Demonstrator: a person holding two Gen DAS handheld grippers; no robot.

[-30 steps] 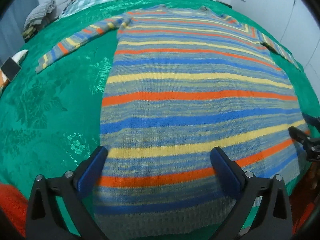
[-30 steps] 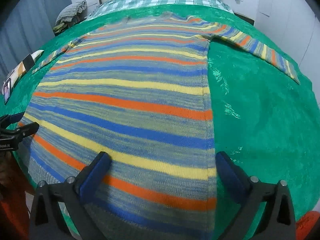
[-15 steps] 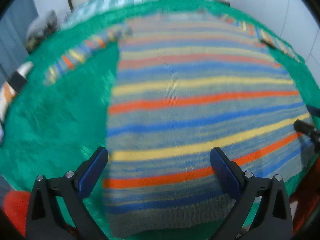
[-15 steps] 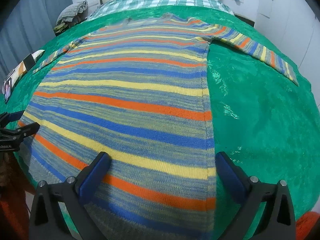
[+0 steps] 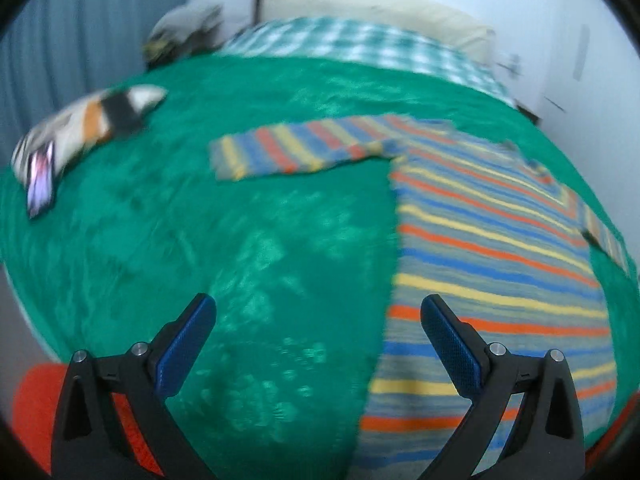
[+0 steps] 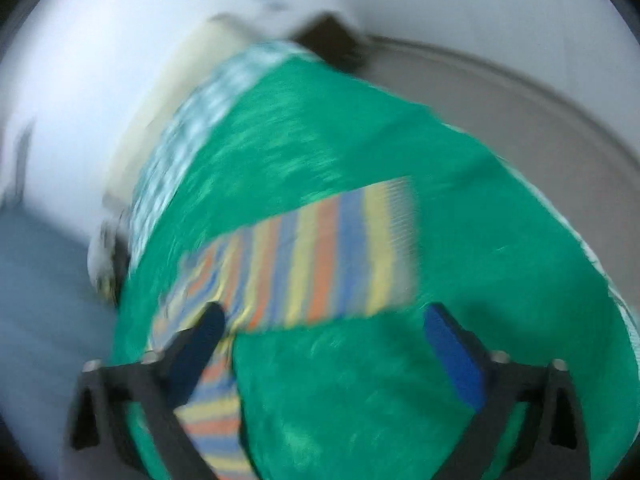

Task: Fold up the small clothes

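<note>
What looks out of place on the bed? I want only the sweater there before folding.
A phone lies on a patterned cloth at the far left of the green bedspread, apart from the striped sweater. The sweater itself lies flat, sleeves out; nothing looks spilled or damaged.

The sweater (image 5: 492,264) lies flat on the bedspread (image 5: 200,248), its sleeve (image 5: 296,148) stretched left toward a phone (image 5: 40,184).

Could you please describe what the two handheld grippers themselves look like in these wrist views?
The left gripper has two black angular plastic fingers with silver screw heads and blue textured pads on their inner faces. The right gripper, though blurred, has the same black frame and blue pads. No cables, markings or sleeves show.
</note>
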